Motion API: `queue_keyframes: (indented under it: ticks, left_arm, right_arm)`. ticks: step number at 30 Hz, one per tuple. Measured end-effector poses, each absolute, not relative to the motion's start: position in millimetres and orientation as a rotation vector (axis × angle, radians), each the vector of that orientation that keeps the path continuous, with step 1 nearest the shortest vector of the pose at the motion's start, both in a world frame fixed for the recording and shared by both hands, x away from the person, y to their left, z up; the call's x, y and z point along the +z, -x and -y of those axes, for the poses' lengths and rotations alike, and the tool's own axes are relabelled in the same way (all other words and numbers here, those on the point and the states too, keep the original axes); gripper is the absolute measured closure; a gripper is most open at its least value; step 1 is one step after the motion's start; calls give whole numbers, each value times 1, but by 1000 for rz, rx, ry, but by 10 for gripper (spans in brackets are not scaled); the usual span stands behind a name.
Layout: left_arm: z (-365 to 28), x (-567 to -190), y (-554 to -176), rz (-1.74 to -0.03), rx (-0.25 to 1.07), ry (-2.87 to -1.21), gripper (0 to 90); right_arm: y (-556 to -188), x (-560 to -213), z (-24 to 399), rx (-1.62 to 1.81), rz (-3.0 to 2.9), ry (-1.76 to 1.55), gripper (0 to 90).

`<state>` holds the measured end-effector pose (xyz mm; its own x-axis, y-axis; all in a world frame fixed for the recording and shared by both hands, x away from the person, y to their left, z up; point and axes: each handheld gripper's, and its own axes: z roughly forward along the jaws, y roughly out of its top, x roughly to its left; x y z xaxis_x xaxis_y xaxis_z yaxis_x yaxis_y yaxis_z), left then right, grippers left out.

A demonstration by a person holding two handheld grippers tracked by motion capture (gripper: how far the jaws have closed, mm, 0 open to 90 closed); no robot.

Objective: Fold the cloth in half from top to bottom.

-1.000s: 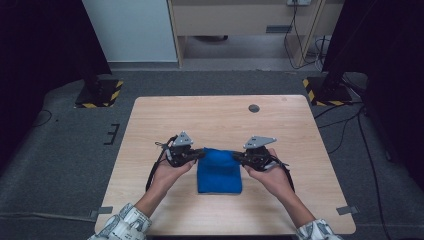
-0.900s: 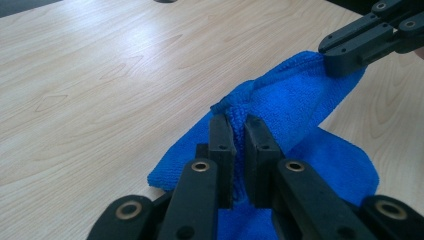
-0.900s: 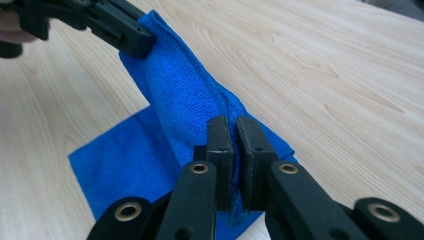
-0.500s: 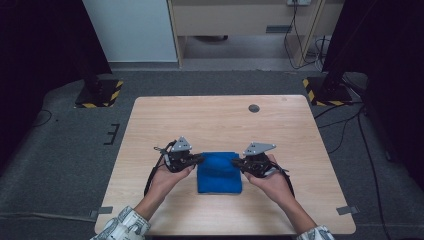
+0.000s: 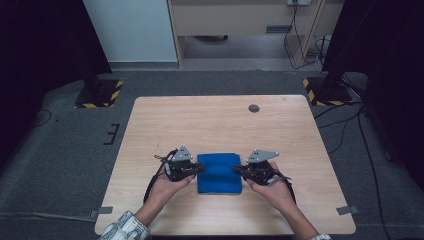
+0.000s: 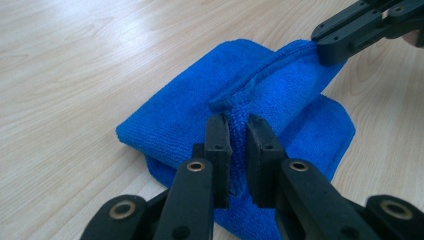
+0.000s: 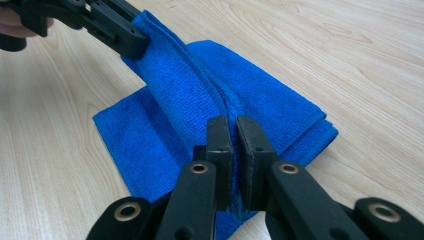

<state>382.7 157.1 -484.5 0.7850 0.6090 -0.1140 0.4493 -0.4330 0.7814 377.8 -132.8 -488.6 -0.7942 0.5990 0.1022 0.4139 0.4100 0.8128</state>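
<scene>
- Both grippers, left [image 5: 199,169] and right [image 5: 237,171], have fingers clamped on a blue cloth's [image 5: 219,172] top fold.
- Folding underway on the bench [image 5: 210,120]; next, likely laying that fold flat.

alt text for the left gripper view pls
The left gripper pinches the raised edge of a folded blue cloth lying on a light wooden table. At the top right, the right gripper grips the same edge at its far end.
</scene>
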Motion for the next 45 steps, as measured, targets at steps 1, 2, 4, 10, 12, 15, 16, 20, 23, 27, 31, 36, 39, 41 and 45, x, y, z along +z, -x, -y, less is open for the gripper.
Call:
queue_keyframes:
  ticks: [1, 2, 4, 10, 12, 15, 16, 20, 23, 27, 31, 36, 39, 41, 45]
  left_arm:
    - [-157, -485, -383, -785, 232, -2104, 812]
    - [-158, -486, -383, -787, 229, -2102, 812]
    - [-160, -487, -381, -793, 225, -2099, 811]
    - [-160, -495, -376, -797, 206, -2125, 798]
    - [-161, -495, -376, -796, 203, -2125, 790]
    - [-160, -499, -374, -791, 202, -2147, 778]
    - [-161, -500, -373, -791, 199, -2152, 775]
    - [-162, -503, -374, -803, 189, -2159, 744]
    - [-163, -503, -372, -802, 187, -2165, 715]
    - [-164, -506, -370, -802, 183, -2177, 696]
    - [-168, -508, -369, -812, 175, -2175, 686]
    - [-167, -507, -367, -804, 176, -2175, 666]
    - [-167, -507, -365, -801, 173, -2172, 650]
    - [-168, -507, -364, -801, 173, -2171, 628]
    - [-168, -506, -361, -794, 159, -2167, 621]
  right_arm:
    - [-377, -488, 132, 1333, -2457, -896, 853]
    - [-377, -488, 131, 1334, -2458, -899, 853]
    - [-376, -488, 130, 1339, -2457, -890, 853]
    - [-372, -494, 128, 1309, -2479, -894, 851]
    - [-370, -497, 127, 1294, -2489, -893, 849]
    - [-369, -501, 126, 1274, -2504, -894, 848]
    - [-369, -501, 126, 1271, -2509, -894, 846]
    - [-367, -502, 125, 1256, -2519, -880, 816]
    - [-366, -503, 126, 1245, -2522, -885, 806]
    - [-366, -504, 128, 1241, -2535, -889, 790]
    - [-364, -504, 127, 1232, -2549, -887, 764]
    - [-361, -504, 127, 1218, -2559, -881, 756]
    - [-360, -504, 128, 1215, -2560, -882, 740]
    - [-359, -503, 129, 1207, -2560, -882, 729]
    - [-357, -503, 130, 1205, -2565, -892, 704]
